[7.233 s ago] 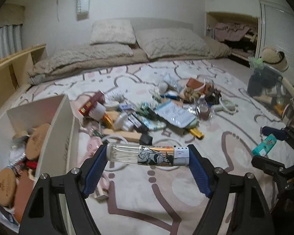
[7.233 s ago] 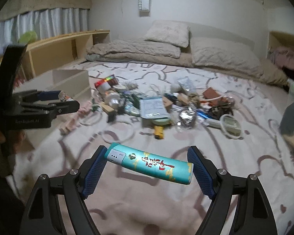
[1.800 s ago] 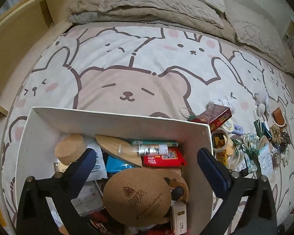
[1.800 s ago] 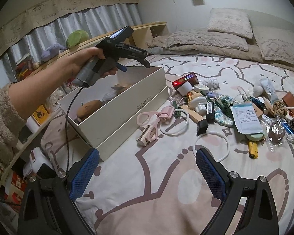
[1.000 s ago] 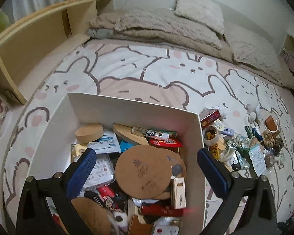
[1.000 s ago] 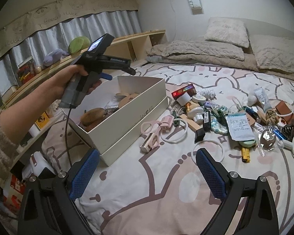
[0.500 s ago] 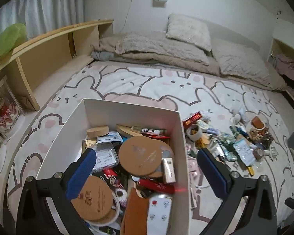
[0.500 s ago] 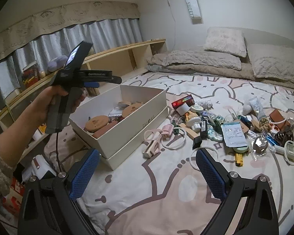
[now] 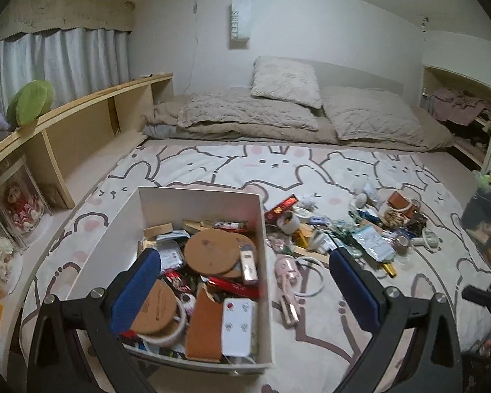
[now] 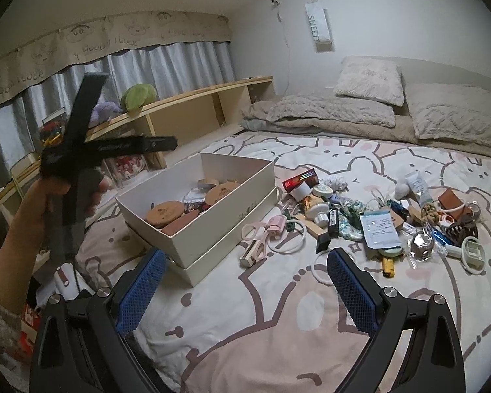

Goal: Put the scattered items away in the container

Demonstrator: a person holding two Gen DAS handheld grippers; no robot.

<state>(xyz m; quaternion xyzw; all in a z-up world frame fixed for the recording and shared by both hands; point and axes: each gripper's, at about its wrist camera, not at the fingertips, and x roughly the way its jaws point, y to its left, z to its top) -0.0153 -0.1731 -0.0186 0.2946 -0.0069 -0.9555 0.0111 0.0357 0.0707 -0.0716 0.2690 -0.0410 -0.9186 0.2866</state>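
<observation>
Where claws gape: box (image 9: 260, 229) below left claw (image 9: 245, 281).

White walls (image 9: 327, 16); grey pleated curtains (image 10: 180, 62) at 10 o'clock over long pale wooden shelf (image 10: 193, 104); beige pillows (image 9: 286, 80) at 12 on bunny-print bed (image 9: 278, 163).
</observation>
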